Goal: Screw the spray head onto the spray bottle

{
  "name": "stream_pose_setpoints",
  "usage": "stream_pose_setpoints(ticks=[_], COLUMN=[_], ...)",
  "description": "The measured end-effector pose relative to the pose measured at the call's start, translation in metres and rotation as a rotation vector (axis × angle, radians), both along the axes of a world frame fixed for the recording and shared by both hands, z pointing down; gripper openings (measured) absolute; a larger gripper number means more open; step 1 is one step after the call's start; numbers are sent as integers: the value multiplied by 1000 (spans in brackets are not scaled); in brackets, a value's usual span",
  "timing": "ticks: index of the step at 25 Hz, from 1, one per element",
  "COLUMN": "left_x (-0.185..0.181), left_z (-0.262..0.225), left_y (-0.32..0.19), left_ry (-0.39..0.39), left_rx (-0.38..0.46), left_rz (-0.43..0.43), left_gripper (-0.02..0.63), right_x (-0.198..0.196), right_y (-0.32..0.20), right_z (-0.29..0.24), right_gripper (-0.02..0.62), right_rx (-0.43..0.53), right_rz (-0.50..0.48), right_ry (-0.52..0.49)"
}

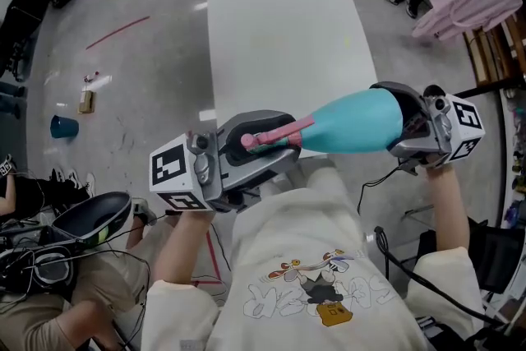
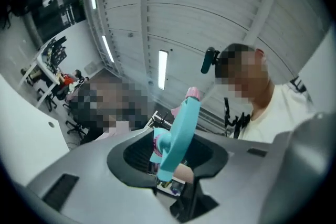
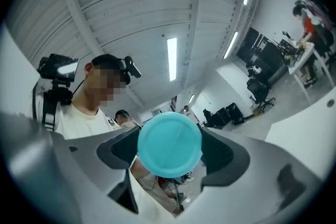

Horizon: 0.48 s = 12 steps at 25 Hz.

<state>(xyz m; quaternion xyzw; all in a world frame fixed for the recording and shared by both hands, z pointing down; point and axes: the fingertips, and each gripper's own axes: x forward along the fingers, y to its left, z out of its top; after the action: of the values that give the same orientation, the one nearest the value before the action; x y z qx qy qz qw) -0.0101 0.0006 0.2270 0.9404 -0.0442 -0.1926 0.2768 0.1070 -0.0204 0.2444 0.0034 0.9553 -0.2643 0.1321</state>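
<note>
Closest to the camera, the person's cream sweatshirt with a cartoon print point(image 1: 312, 284) fills the bottom of the head view, with both forearms raised in front of the chest. The left gripper point(image 1: 263, 140), grey with a square-marker cube, has its jaws closed on the pink and teal plastic spray head point(image 1: 275, 136). In the left gripper view the teal trigger stands tilted between the two jaws, its pink tip uppermost. The right gripper point(image 1: 407, 123) has its jaws clamped around the wide bottom end of the teal teardrop-shaped plastic spray bottle point(image 1: 353, 123). In the right gripper view the bottle's round flat base fills the gap between the jaws.

The bottle lies sideways in the air between the two grippers, its narrow neck meeting the spray head. Whether the thread is fully tightened cannot be told.

Beyond them stands a white rectangular table point(image 1: 279, 29) on a grey floor. Further right, pink cloth point(image 1: 468, 0) is draped.
</note>
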Motion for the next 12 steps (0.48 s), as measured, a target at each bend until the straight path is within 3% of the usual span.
stream_pose_setpoints(ticks=[4,7,12], left_x=[-9,-11,-9], left_z=[1,6,8], left_y=[0,3,2], left_ry=[73,115,158], left_rx=[-117,-216,-298], left_rz=[20,76,157], left_gripper=[141,140,140], right_x=[-8,-13,-16], right_y=[11,23,36], right_z=[-12,-31,-35], right_gripper=[376,376,376], right_rx=[173,353,642], right_rz=[37,68,64], right_ry=[41,40,181])
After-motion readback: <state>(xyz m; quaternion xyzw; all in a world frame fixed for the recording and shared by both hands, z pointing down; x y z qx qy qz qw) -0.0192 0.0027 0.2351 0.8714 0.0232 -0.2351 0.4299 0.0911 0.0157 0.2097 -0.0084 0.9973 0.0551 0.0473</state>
